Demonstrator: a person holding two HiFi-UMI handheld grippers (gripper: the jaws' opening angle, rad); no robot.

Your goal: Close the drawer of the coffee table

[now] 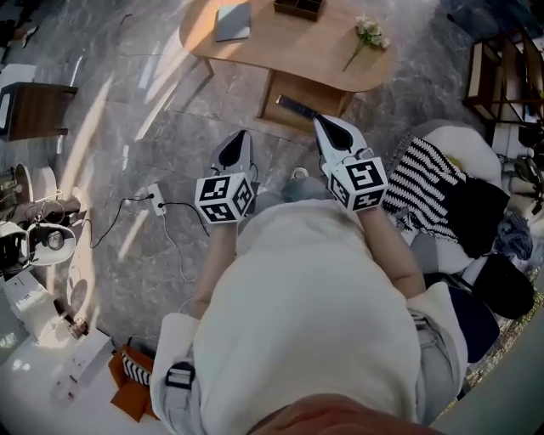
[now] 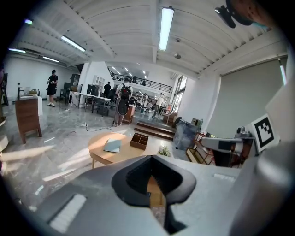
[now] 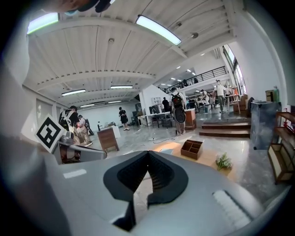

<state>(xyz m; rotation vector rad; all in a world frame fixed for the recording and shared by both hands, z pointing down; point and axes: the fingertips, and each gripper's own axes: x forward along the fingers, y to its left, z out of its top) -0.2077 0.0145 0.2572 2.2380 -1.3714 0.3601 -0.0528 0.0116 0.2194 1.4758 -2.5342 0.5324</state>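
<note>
The floor [image 1: 170,127] is grey polished stone, streaked with sunlight. On it, left of the person's white-shirted torso [image 1: 314,306], lie a white power strip [image 1: 155,199] and its black cable. On the right sits a pale seat [image 1: 463,149] piled with a striped cloth [image 1: 423,174] and dark clothes.

Both grippers are held out in front of the torso, side by side and apart. The left gripper [image 1: 240,136] has its jaws together with nothing between them, and in its own view the tips [image 2: 150,159] meet over bare floor and wood. The right gripper [image 1: 319,121] reaches further forward. Its jaws are also pressed together and empty [image 3: 147,154], with the tip just beside the drawer's dark handle [image 1: 293,106]. Whether it touches the handle cannot be told.

The drawer [image 1: 308,89] juts out from under the near edge of the coffee table [image 1: 289,47], toward the person. What is in it cannot be made out.

A grey notebook [image 1: 232,21] lies toward the table top's left end. A divided wooden tray [image 1: 299,7] stands at the far edge, and a flower sprig [image 1: 370,34] lies at the right end.

A dark wooden stool [image 1: 34,109] stands well to the left. Beyond the table, the gripper views show an open hall with low steps [image 2: 156,129], people standing at distant tables [image 2: 123,103], a railed upper gallery and a white ribbed ceiling with strip lights [image 2: 166,27].
</note>
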